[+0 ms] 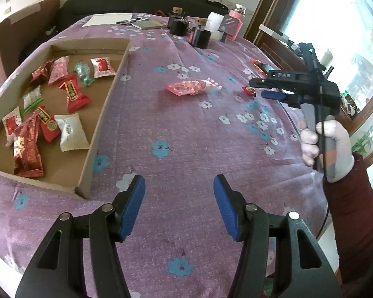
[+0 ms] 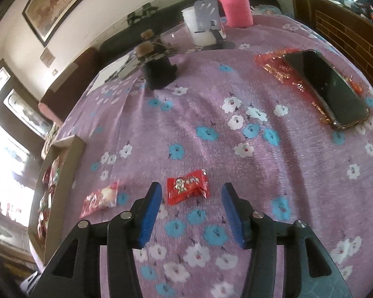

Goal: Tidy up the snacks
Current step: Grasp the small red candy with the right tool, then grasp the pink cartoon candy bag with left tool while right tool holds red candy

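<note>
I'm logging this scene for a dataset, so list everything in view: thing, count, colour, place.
Shallow cardboard tray: one, brown, left side of the table.
Wrapped snacks in the tray: about eleven, mostly red, some white, pink and green.
Small red candy wrapper: one, on the cloth between the right tool's fingers.
Pink-red snack packet: one, mid-table.
Floral tablecloth: one, purple.
Black smartphone: one, lying on a red foil wrapper.
Pink sleeved flask: one, far edge.
Black cork-topped jars: two, far edge.
Left tool: open, empty.
Right tool: open, over the candy.
</note>
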The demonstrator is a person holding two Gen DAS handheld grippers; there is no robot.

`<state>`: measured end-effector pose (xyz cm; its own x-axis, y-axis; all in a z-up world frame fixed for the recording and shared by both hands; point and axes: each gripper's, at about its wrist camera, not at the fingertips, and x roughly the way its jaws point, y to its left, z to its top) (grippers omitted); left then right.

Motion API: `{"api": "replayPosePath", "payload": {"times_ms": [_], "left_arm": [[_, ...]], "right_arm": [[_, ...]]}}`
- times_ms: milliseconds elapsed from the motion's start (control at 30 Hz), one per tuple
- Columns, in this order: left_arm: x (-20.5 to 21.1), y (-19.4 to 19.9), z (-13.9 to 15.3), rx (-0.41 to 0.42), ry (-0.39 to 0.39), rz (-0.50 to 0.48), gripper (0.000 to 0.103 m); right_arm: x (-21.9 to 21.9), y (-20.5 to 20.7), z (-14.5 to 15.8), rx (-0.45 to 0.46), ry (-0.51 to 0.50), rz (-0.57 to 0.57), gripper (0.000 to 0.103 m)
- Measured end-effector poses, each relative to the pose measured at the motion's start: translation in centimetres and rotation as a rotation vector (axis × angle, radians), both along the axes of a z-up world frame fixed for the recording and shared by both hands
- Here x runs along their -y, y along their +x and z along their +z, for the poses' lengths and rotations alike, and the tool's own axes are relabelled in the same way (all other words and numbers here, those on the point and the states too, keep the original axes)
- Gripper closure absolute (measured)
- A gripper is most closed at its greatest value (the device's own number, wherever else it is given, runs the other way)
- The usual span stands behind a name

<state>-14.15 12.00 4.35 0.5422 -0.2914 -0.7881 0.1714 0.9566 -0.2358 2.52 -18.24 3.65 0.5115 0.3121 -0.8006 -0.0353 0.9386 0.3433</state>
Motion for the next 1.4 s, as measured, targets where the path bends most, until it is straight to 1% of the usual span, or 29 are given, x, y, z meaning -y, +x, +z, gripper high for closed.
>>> {"api": "replayPosePath", "payload": {"times_ms": [133, 233, 267, 367, 400, 633, 1000, 1200, 1300, 1400], "left_arm": [[0.0, 0.3, -0.1, -0.001, 0.042, 0.030, 0.047], [0.4, 0.8, -0.3, -0.002, 0.083, 0.045, 0.047], [0.5, 1.0, -0.3, 0.000, 0.101, 0.049, 0.047], [1.0, 1.5, -0.5, 0.007, 0.147, 0.060, 0.047], [1.2, 1.7, -0.6, 0.006, 0.159, 0.063, 0.047], [2.9, 3.2, -1.2, -0.020, 0.195, 0.052, 0.047], [4.8, 4.1, -1.3, -0.004, 0.280, 0.018, 0.047], [4.7, 4.6, -1.5, -0.018, 0.278, 0.011, 0.047], [4.4, 5.1, -1.7, -0.047, 0.238, -0.002, 0.047], [4.0, 5.9, -1.3, -0.055, 0.183, -0.014, 0.047]], "right_arm": [[-1.2, 0.3, -0.9, 0.018, -0.028, -0.027, 0.050], [-1.8, 0.1, -1.0, 0.067, -0.063, -0.043, 0.051], [-1.9, 0.0, -1.1, 0.084, -0.074, -0.044, 0.052], [-2.0, -0.2, -1.2, 0.109, -0.128, -0.046, 0.071], [-1.8, -0.3, -1.1, 0.114, -0.116, -0.041, 0.076], [-1.8, -0.6, -1.1, 0.118, -0.106, -0.023, 0.076], [-1.7, -0.7, -1.1, 0.115, -0.105, -0.019, 0.076], [-1.6, -0.7, -1.0, 0.115, -0.105, -0.020, 0.076], [-1.6, -0.7, -1.1, 0.115, -0.105, -0.020, 0.076], [-1.6, -0.7, -1.1, 0.115, -0.105, -0.021, 0.076]]}}
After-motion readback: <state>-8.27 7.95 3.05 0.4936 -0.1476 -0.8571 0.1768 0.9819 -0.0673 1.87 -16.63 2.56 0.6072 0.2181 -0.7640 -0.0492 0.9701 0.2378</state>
